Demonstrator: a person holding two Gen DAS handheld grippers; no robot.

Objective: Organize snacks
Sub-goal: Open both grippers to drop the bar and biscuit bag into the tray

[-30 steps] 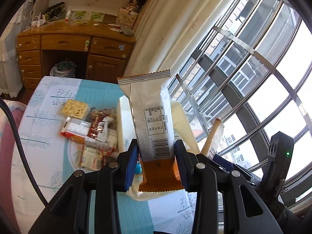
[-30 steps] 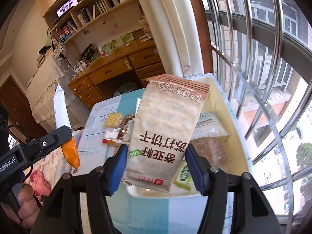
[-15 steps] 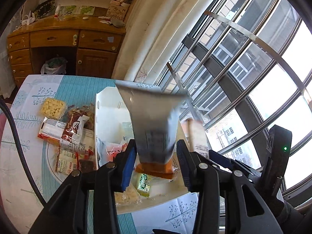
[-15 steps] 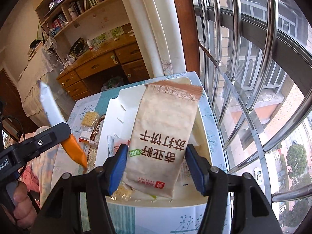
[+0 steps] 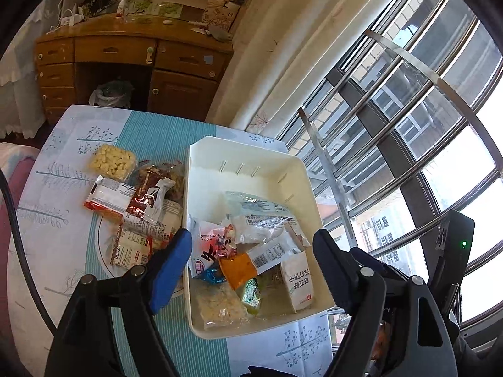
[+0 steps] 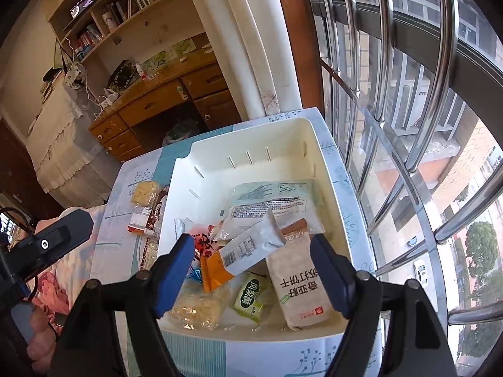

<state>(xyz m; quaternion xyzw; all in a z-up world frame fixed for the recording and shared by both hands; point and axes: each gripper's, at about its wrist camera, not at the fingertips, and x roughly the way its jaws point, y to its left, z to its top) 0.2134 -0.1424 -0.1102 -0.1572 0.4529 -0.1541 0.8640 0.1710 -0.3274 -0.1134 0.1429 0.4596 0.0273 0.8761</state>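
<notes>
Clearly, "苏打饼干" on beige packet (image 6: 300, 286)

Your white bin (image 5: 201, 169) holds mixed snack packets (image 6: 276, 210); more packets (image 5: 132, 207) lie piled beside it.

black plastic grippers (image 5: 253, 260) with blue-padded jaws, silver pivot screws, a black cable (image 5: 19, 242)

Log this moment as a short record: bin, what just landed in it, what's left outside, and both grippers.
bin: white plastic bin on the patterned tablecloth, by the window
in bin: beige cracker packet; white-and-orange wrapper leaning on it; other snack packs
outside bin: snack pile left of it
left gripper: jaws opening, nothing between
right gripper: jaws opening, nothing gripped
</notes>
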